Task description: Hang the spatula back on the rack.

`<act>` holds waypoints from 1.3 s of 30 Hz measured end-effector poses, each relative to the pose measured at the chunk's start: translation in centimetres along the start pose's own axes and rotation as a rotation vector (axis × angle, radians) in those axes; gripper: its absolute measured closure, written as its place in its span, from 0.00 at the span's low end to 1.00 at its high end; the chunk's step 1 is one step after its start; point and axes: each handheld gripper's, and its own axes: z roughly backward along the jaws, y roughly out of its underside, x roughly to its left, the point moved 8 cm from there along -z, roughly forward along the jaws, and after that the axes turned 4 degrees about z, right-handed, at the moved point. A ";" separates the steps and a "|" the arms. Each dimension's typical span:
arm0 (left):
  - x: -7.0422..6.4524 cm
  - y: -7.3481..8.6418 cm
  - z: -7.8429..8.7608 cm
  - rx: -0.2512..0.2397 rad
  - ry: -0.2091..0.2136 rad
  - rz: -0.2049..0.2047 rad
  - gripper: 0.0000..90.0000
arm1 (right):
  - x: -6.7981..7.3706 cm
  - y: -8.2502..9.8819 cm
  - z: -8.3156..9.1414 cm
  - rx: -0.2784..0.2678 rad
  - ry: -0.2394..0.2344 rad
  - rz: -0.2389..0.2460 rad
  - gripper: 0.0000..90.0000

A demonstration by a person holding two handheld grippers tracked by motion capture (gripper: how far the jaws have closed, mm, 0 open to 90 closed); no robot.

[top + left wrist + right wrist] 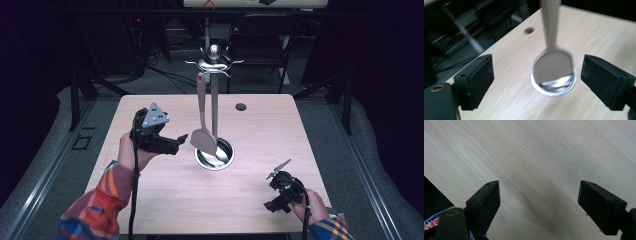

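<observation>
Spanning most of the high view, the pale wooden table carries, at its middle, a chrome utensil stand with a round mirror-bright base, a slim upright post and a ring of curled hooks under a ball knob at the top. Hanging from one hook on the left side of the post is a beige spatula with a long flat handle and a broad rounded blade; the blade dangles just above the base, apparently clear of it. A small round grommet hole sits in the tabletop at the far right of the stand. The left gripper is held up off the table just left of the blade, its jaws wide apart and pointed at it; in the left gripper view the blade floats between the pads without touching either. The right gripper, also spread open and holding nothing, rests low at the near right, well apart from the stand. The spatula looks light, stiff and smooth, likely plastic or nylon, and it hangs freely, so it may swing at a touch. The flat handle just above the blade seems the surest place to pinch, across its thin faces, lifting upward to unhook.
</observation>
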 end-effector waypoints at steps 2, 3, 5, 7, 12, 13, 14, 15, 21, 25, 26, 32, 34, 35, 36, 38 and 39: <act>0.3 0.8 0.4 0.022 -0.017 0.016 0.08 | 0.0 0.0 0.0 -0.001 0.002 -0.002 0.20; 0.5 1.4 0.8 0.038 -0.025 0.024 0.07 | 0.0 0.0 0.0 0.000 0.001 -0.001 0.20; 0.7 2.3 1.2 0.051 -0.039 0.028 0.07 | 0.0 0.0 0.0 0.001 0.002 0.001 0.20; 1.0 3.4 1.5 0.071 -0.051 0.038 0.06 | 0.0 0.0 0.0 0.002 0.005 -0.001 0.20; 1.6 6.2 2.1 0.133 -0.087 0.058 0.03 | 0.1 0.0 0.0 0.009 0.006 0.005 0.20; 1.7 6.9 2.1 0.149 -0.092 0.062 0.02 | 0.1 0.0 0.0 0.011 0.011 0.009 0.20; 1.8 7.5 2.1 0.167 -0.095 0.066 0.01 | 0.0 0.0 0.0 0.022 0.010 0.020 0.20; 1.8 7.9 2.1 0.182 -0.090 0.067 0.00 | 0.1 0.1 0.1 0.027 0.010 0.024 0.20; 2.0 12.1 2.1 0.300 -0.055 0.105 0.00 | 0.4 0.0 -0.1 0.011 -0.001 0.014 0.20; 2.4 13.9 2.4 0.320 -0.055 0.143 0.00 | 0.4 0.0 -0.1 0.015 -0.001 0.017 0.20; 2.4 14.3 2.4 0.321 -0.048 0.154 0.00 | 0.4 0.0 -0.1 0.016 0.000 0.017 0.20; 2.1 16.6 1.9 0.349 -0.038 0.178 0.00 | 0.6 0.0 -0.1 0.019 -0.009 0.025 0.20; 1.9 17.6 1.5 0.360 -0.036 0.188 0.00 | 0.6 0.1 -0.1 0.032 -0.006 0.034 0.20; 1.8 18.1 1.3 0.364 -0.034 0.192 0.00 | 0.6 0.1 -0.1 0.032 -0.007 0.033 0.20; 1.8 18.6 1.1 0.369 -0.031 0.202 0.00 | 0.6 0.1 -0.2 0.033 -0.006 0.035 0.20; 1.6 20.0 0.7 0.397 -0.014 0.212 0.00 | 0.4 0.2 -0.2 0.037 -0.004 0.040 0.20; 1.6 20.6 0.6 0.425 -0.009 0.203 0.00 | 0.4 0.2 -0.2 0.037 -0.003 0.039 0.20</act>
